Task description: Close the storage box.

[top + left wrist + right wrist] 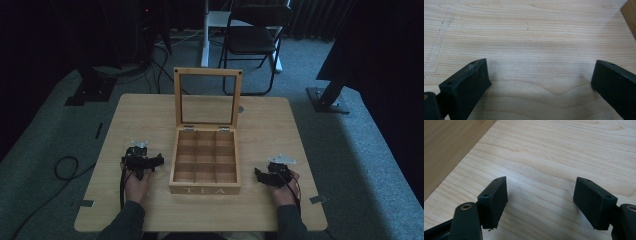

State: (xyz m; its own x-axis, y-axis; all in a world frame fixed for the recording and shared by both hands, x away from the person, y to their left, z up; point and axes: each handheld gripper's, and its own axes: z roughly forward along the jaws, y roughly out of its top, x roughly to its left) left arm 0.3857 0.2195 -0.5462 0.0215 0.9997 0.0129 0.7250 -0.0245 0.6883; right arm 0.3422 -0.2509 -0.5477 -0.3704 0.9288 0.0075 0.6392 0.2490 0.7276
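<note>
L claw [151,161] & R claw [263,176]: jaws apart, nothing held, resting on surface [145,112] either side of tea box [205,162]. Box mid-surface, lid [207,97] upright, compartments apparently empty. Judged idle or start/end stage; no handling under way.
</note>
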